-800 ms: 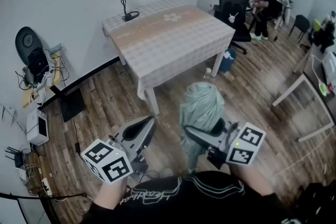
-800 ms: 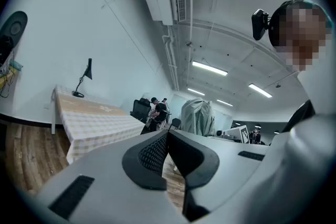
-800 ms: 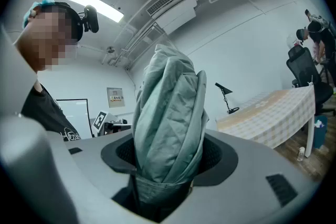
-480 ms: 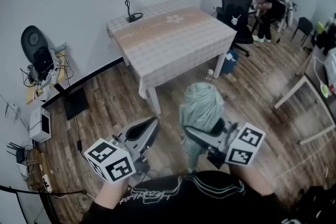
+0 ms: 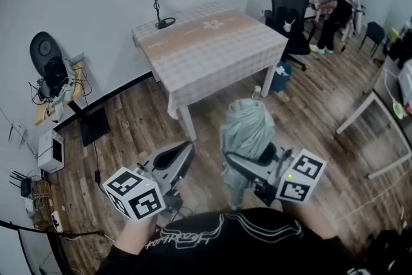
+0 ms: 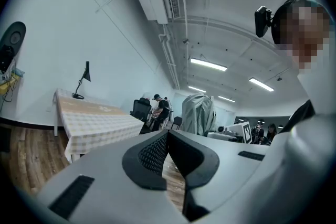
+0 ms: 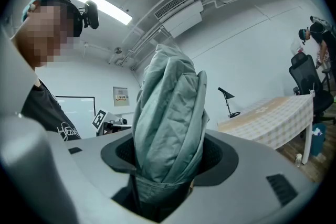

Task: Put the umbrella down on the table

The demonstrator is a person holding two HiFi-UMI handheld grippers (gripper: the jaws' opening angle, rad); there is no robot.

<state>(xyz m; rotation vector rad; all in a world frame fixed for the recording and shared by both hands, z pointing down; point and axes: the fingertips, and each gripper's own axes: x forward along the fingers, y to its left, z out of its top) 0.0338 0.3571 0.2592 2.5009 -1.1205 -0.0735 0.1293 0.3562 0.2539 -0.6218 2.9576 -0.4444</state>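
A folded pale green umbrella [image 5: 248,132] stands upright between the jaws of my right gripper [image 5: 241,164], which is shut on its lower part. In the right gripper view the bundled fabric [image 7: 168,113] rises out of the jaws and hides the gap between them [image 7: 168,157]. My left gripper [image 5: 183,152] is beside it on the left, shut, with nothing in it; its pads meet at the tips [image 6: 168,136]. The table with a checked cloth [image 5: 212,42] stands ahead across the wooden floor, apart from both grippers.
A black desk lamp [image 5: 156,0] stands on the table's far left corner. A black office chair [image 5: 286,9] and a blue bin [image 5: 279,74] are by its right side, with people beyond. Electronics and cables [image 5: 48,84] line the left wall. A white table [image 5: 380,132] is at right.
The head view has shifted slightly, so the table sits a little further right in the picture. Both grippers and the umbrella hold the same pose.
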